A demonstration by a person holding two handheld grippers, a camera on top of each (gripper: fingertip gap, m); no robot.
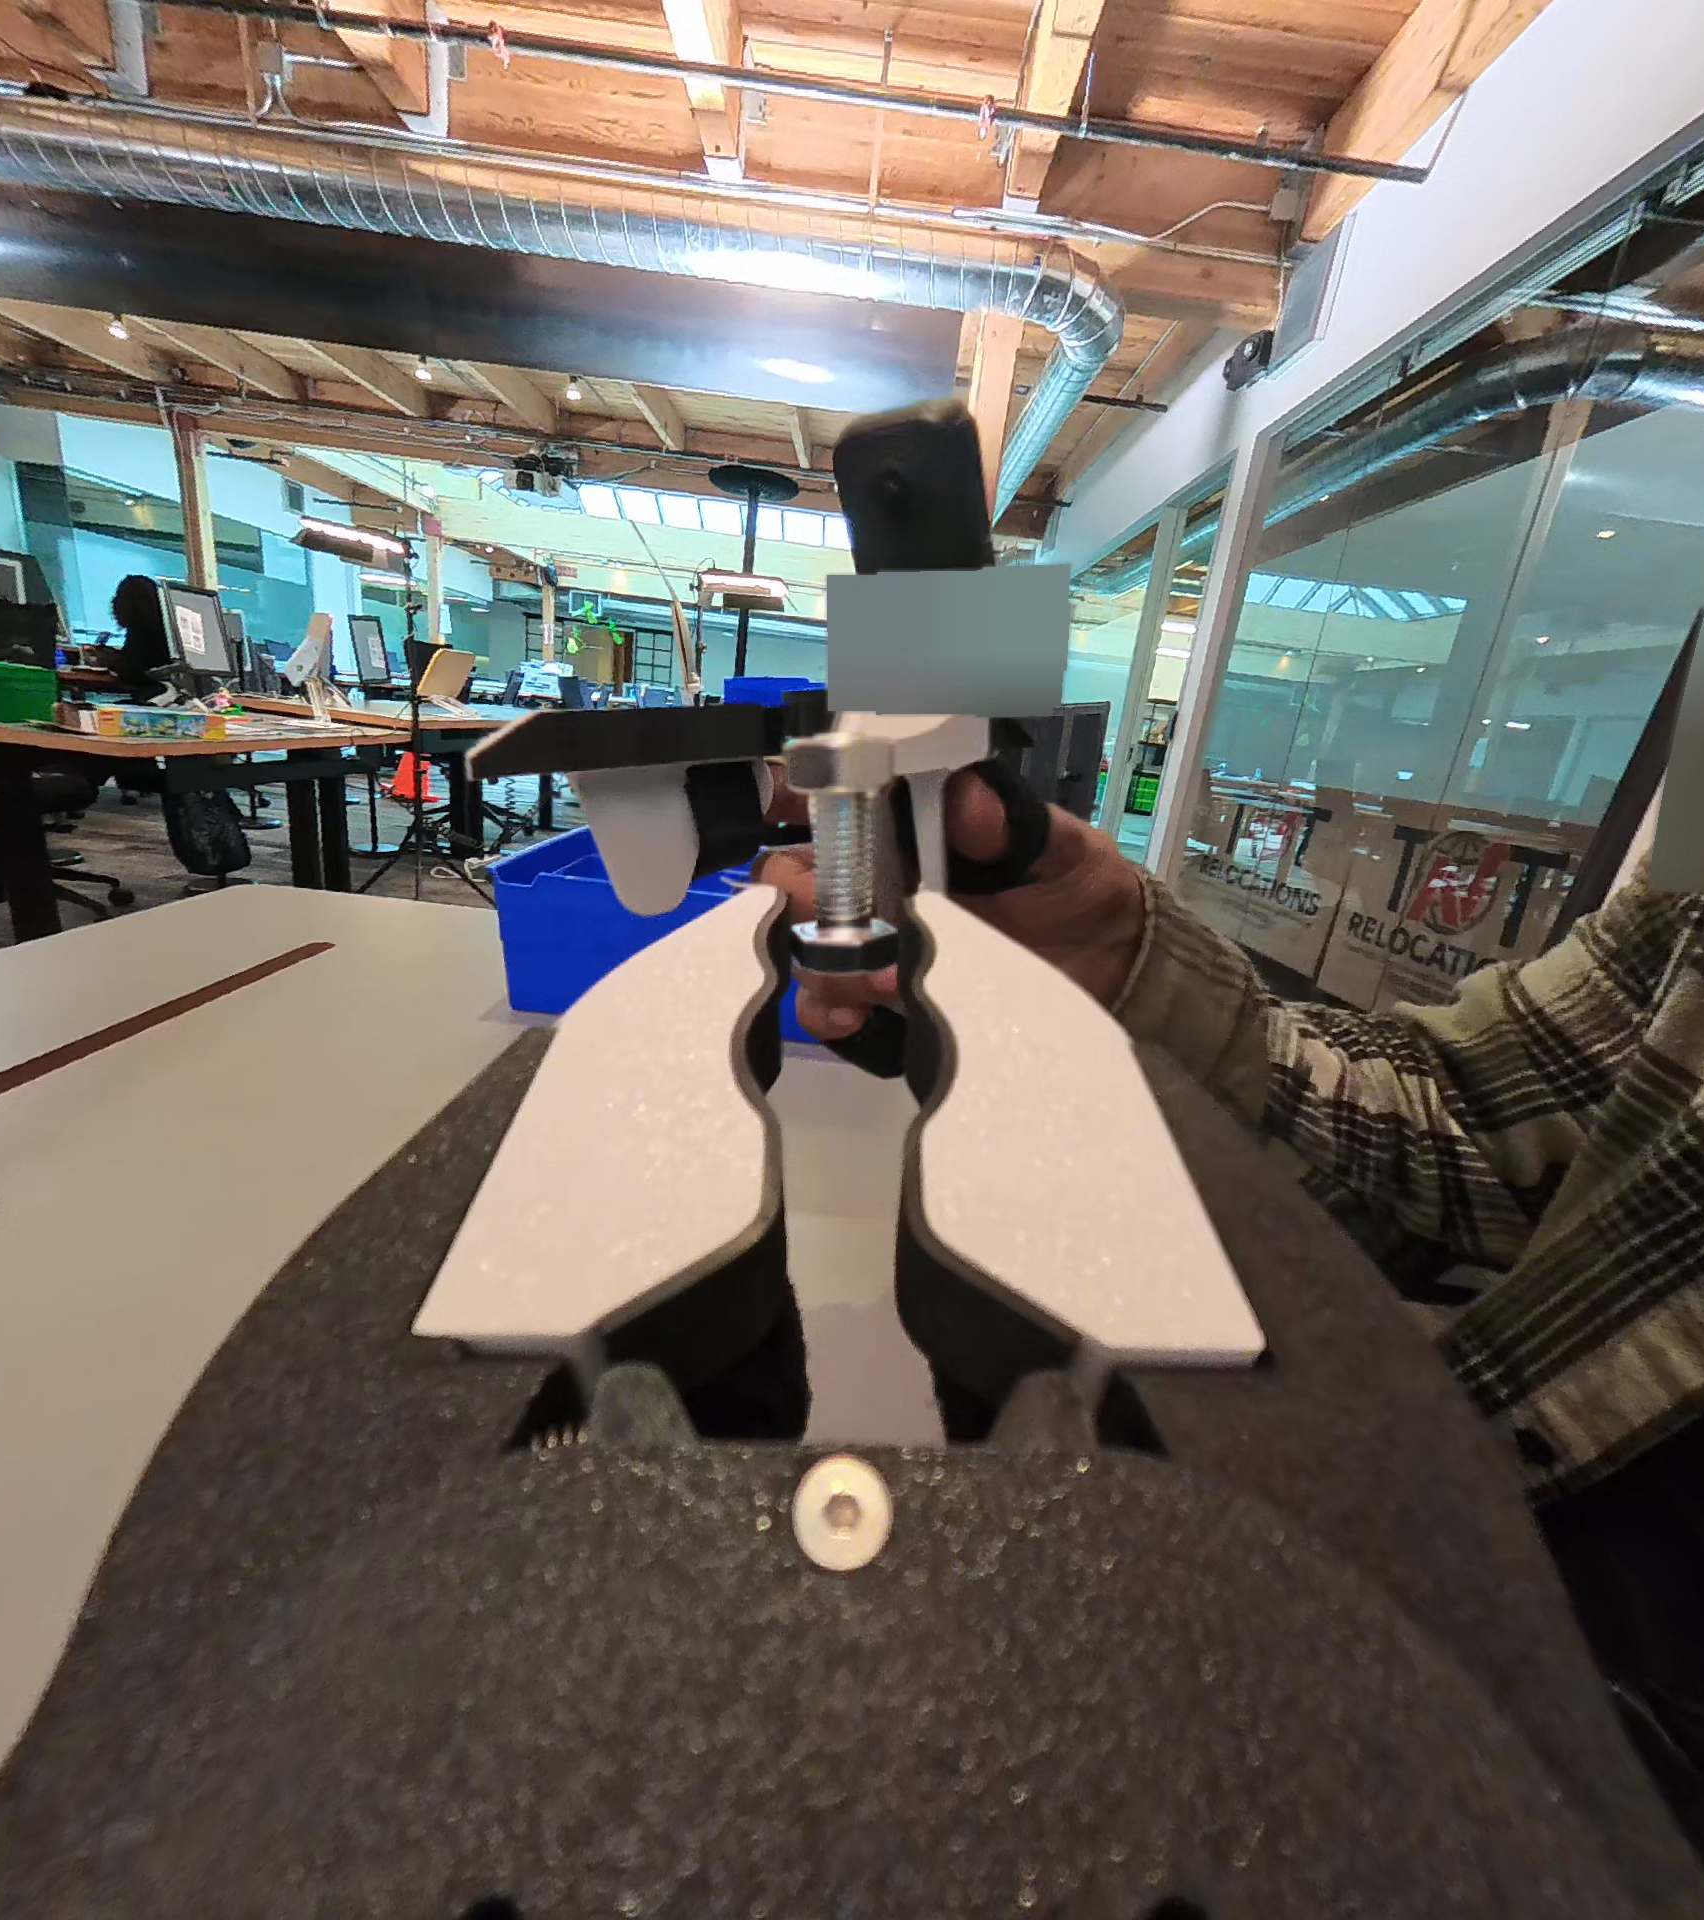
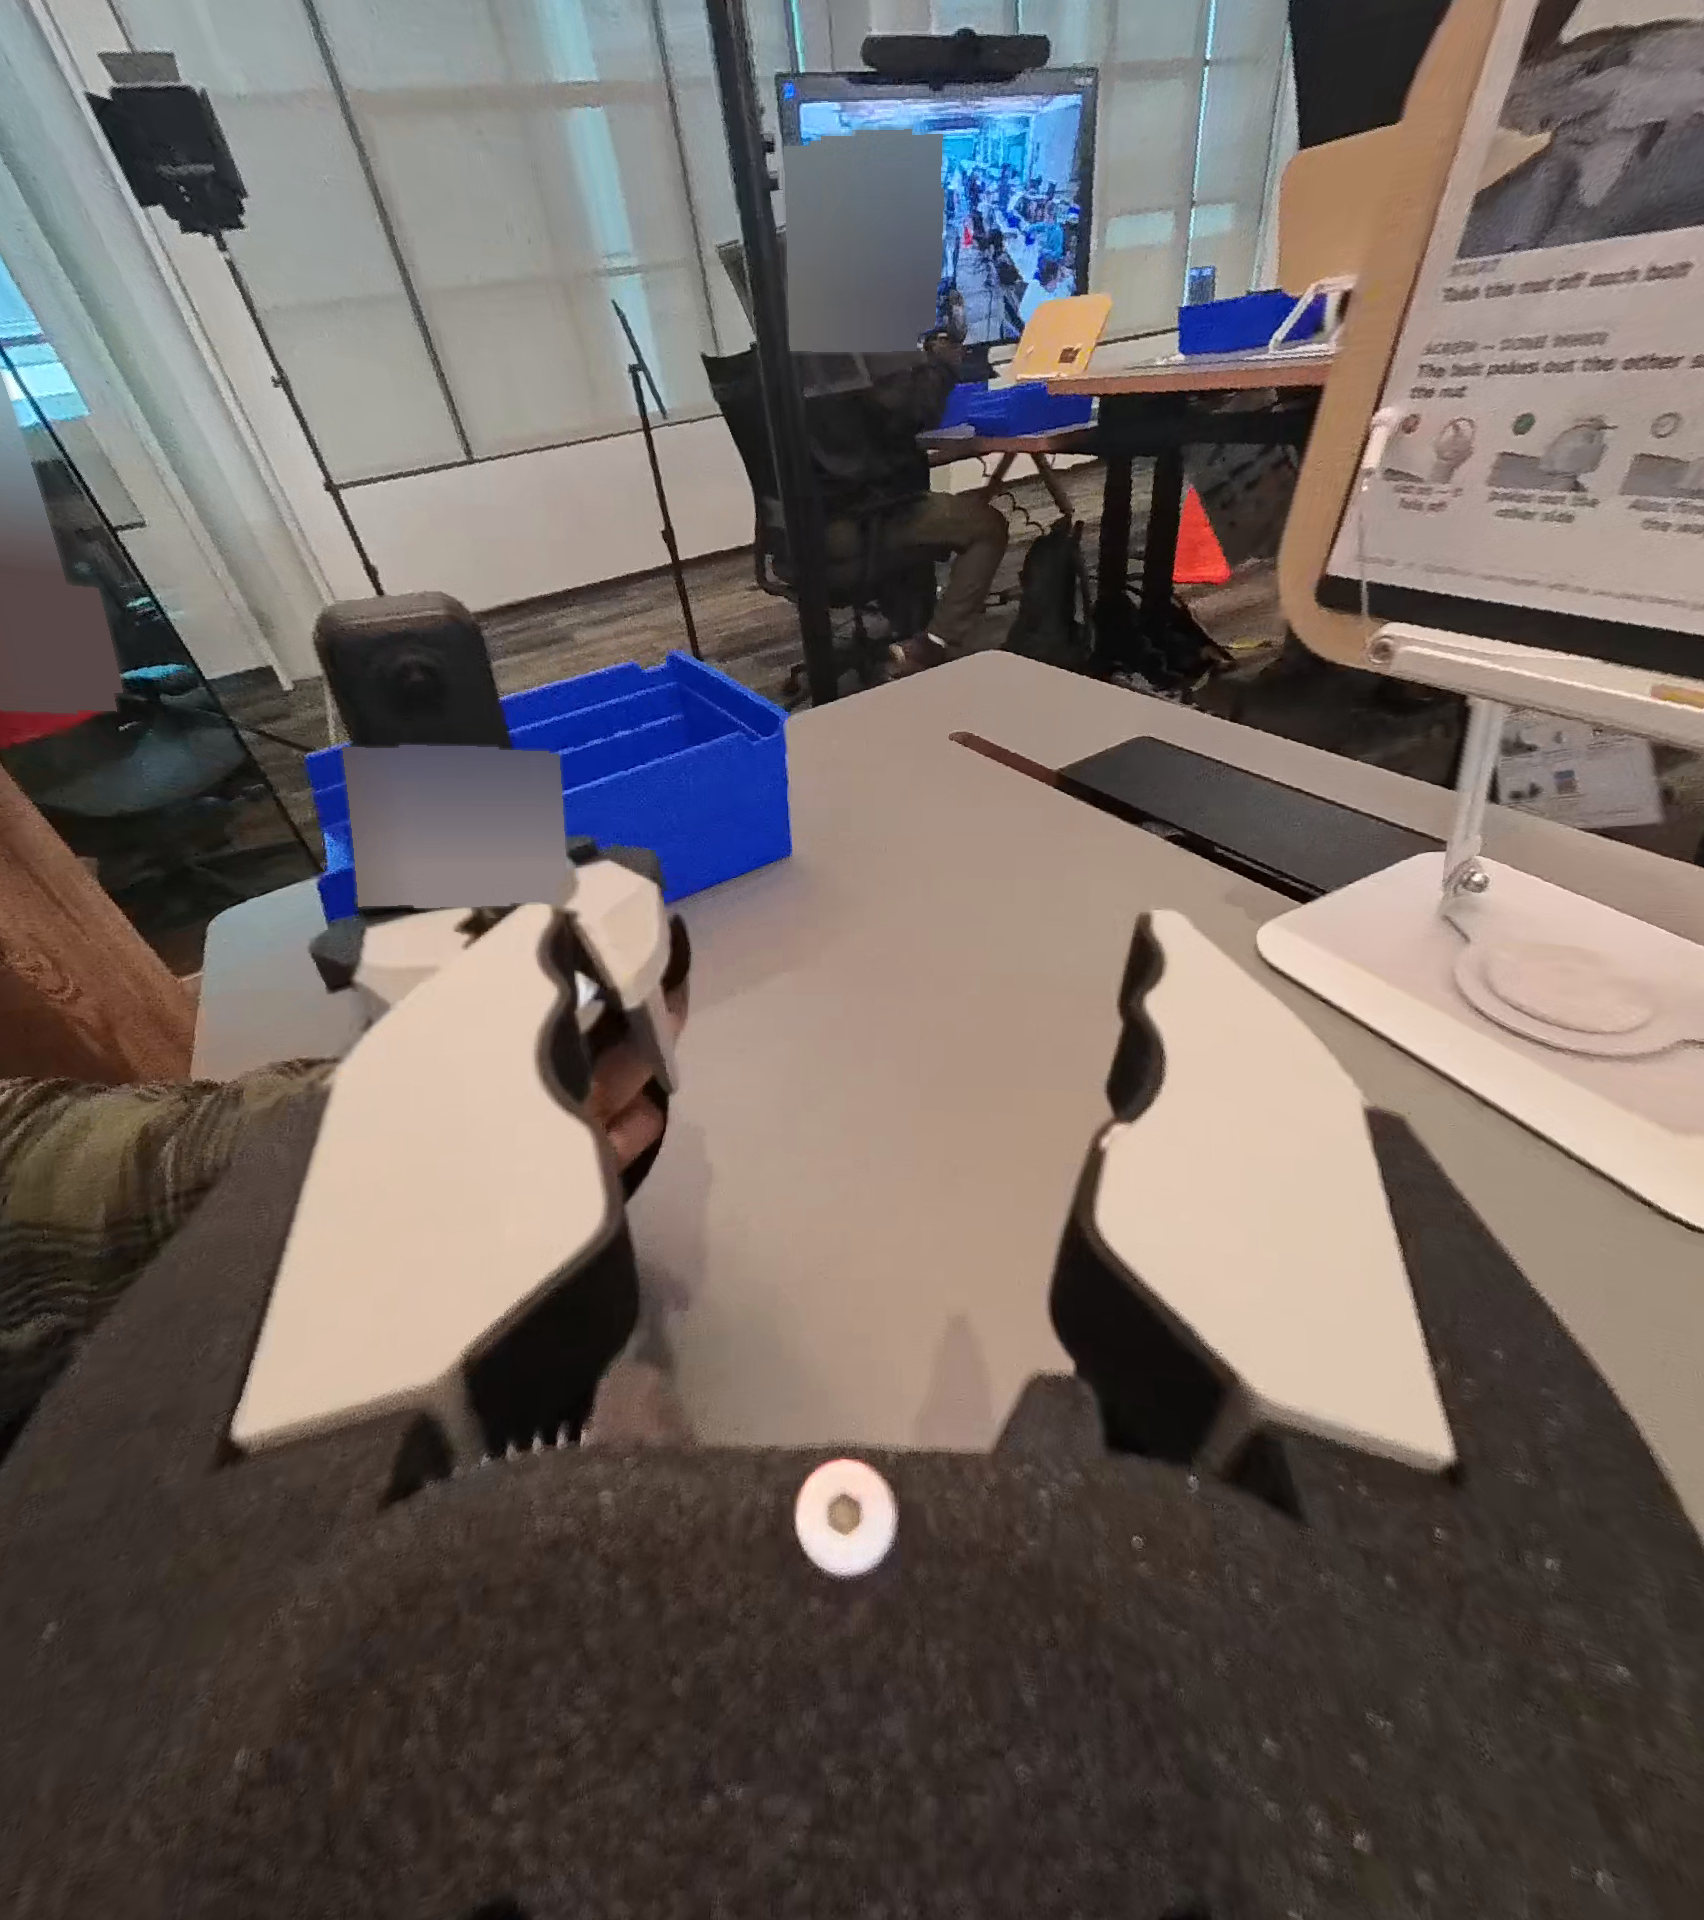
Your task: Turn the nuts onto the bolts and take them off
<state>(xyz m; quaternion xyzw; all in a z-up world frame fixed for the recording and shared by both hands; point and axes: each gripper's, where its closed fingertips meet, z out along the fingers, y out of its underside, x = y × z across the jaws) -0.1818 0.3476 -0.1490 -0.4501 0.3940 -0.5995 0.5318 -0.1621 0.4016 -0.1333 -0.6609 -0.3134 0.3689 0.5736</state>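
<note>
L gripper [image 1: 840,951]: white wavy-edged jaws pinched in on the small silver hex nut [image 1: 840,945], right at the tips, one jaw per flat side. Nut sits on the low end of the shiny threaded steel bolt [image 1: 840,842]. Bolt's long axis runs near vertical, head [image 1: 827,762] up, thread end down into the nut; only a thread or two looks engaged, hard to tell exactly. My read: the grip across the flats stops the nut slipping, so one side can be turned against the other.

Just beyond the L jaws, the R gripper is seen end-on, w/ the bolt head at its white fingers [image 1: 936,810]. From this angle they seem to flank the head rather than squeeze it. A bare hand [image 1: 1035,894] w/ plaid sleeve sits behind the handle.

R gripper [image 2: 843,1029] in its own view: jaws wide apart, nothing visible between them but grey tabletop [image 2: 910,831]. Bolt and nut don't show there; the L gripper's white tips [image 2: 619,956] peek past the left jaw. So it's prob. between grips, open to re-seat on the head for the next twist.

Farther out: blue plastic bin [image 2: 671,769] beyond the jaws, white tablet stand w/ instruction sheet [image 2: 1554,987] off the right jaw.

Risk: w/ so little thread caught, any tilt off-axis could cross-thread or drop the bolt.
</note>
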